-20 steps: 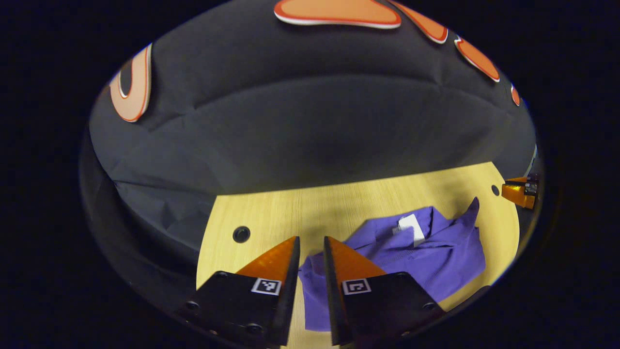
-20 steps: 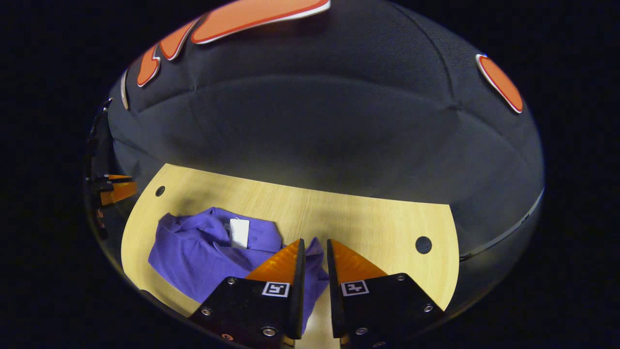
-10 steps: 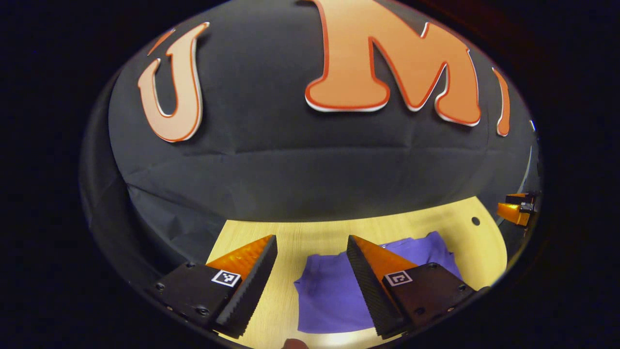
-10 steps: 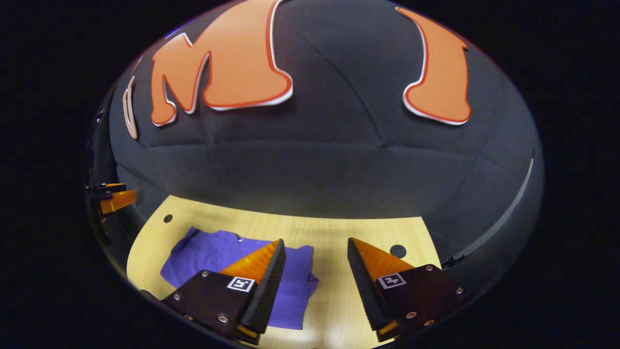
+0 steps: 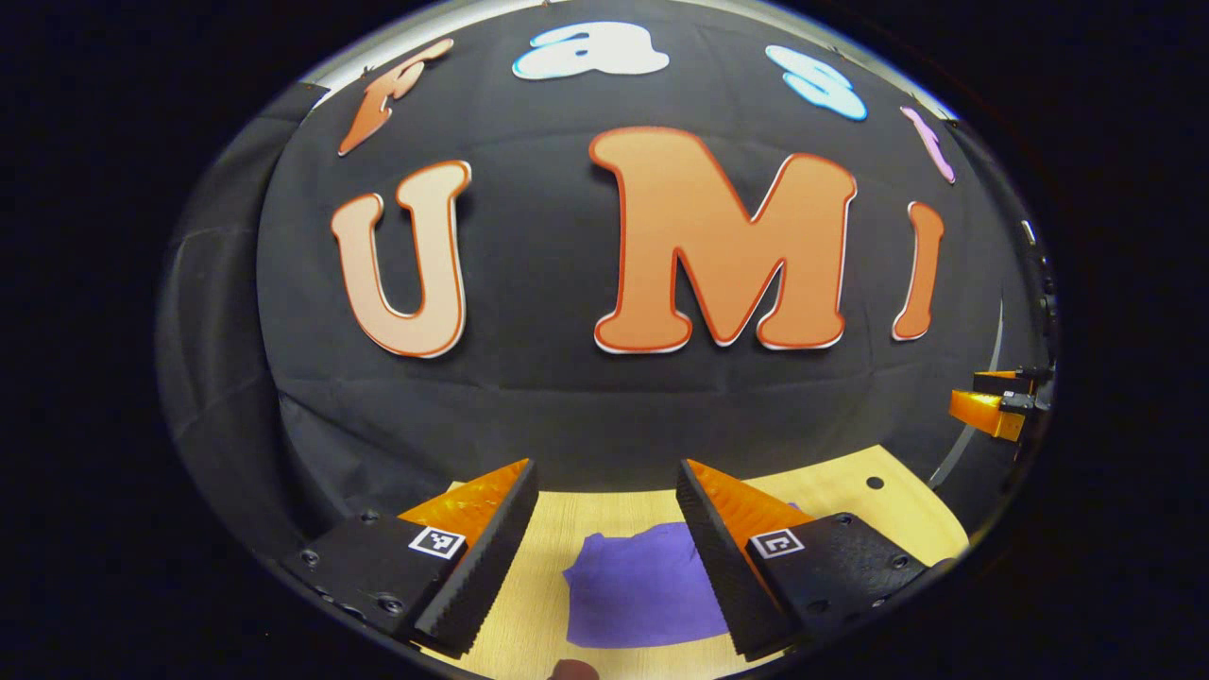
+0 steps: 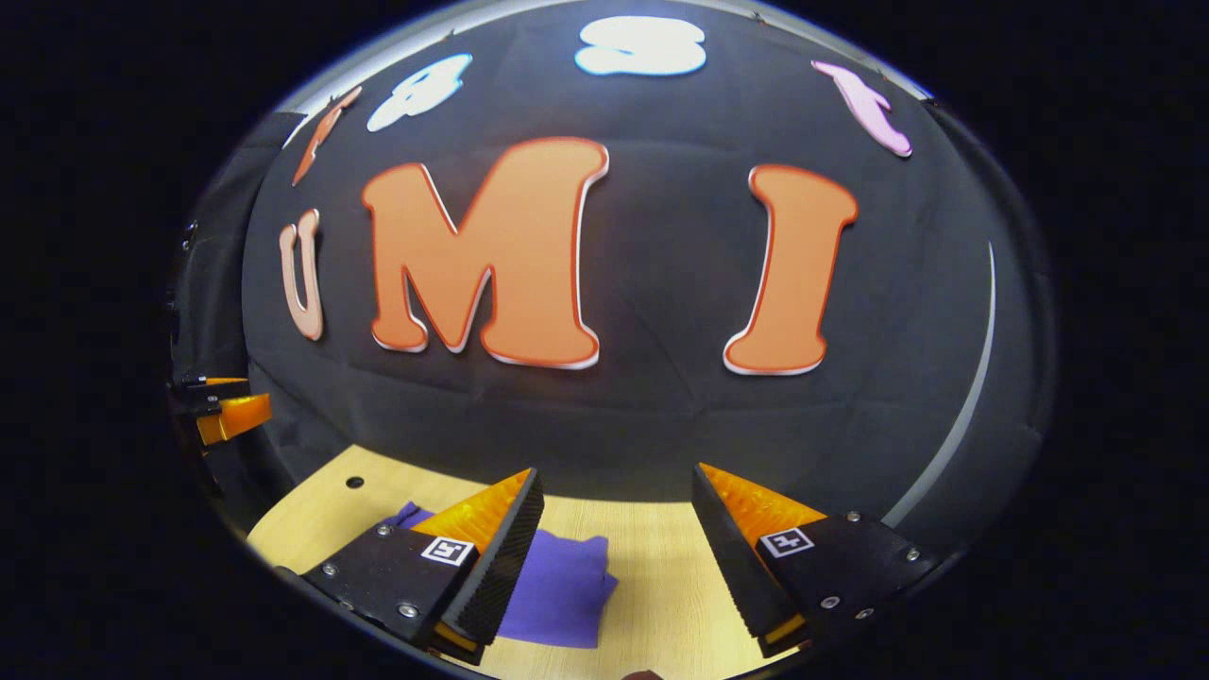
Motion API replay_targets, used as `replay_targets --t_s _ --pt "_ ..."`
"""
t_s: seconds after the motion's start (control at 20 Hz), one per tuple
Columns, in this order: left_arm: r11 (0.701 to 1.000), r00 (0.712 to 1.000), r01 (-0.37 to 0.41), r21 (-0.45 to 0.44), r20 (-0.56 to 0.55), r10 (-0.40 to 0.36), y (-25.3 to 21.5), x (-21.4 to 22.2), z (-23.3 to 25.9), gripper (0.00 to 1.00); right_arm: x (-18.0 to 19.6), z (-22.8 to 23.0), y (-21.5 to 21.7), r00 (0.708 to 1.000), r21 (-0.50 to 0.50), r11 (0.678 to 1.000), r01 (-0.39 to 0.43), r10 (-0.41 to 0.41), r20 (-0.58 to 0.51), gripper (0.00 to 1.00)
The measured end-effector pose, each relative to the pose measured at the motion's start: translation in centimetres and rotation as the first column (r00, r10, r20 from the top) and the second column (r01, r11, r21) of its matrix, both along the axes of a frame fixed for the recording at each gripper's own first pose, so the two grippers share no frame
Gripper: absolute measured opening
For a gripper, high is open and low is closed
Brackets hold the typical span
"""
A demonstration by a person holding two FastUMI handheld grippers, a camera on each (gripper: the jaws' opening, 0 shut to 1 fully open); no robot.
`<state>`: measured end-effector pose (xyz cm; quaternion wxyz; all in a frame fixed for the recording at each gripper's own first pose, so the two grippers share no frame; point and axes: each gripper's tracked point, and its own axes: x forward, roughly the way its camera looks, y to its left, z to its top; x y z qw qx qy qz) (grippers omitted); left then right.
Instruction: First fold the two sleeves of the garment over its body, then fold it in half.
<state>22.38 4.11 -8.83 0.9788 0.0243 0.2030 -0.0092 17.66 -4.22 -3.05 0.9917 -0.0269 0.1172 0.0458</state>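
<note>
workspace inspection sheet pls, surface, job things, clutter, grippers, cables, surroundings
surface: light wooden table with round holes near its far corners.
job's things: purple garment lies as a compact folded bundle flat on the table; no sleeve sticks out.
clutter: nothing seen.
grippers: left gripper open, raised above the garment, holding nothing. right gripper open, above the garment's edge and bare table, holding nothing. Each one appears at the edge of the other's view.
cables: nothing seen.
surroundings: black cloth booth wall behind the table.
</note>
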Motion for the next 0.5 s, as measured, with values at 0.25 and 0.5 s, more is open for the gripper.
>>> replay_targets --t_s 0.25,0.5 --pt "1.0 0.993 0.007 -0.007 0.12 -0.006 -0.3 -5.1 4.4 0.93 -5.3 4.0 1.5 0.994 0.034 0.999 0.002 -0.006 0.112 0.95" --pt "0.999 0.969 -0.008 -0.039 0.245 0.017 -0.4 -10.1 7.4 0.93 -8.8 5.2 3.4 0.982 0.058 0.998 -0.012 0.0 0.189 0.95"
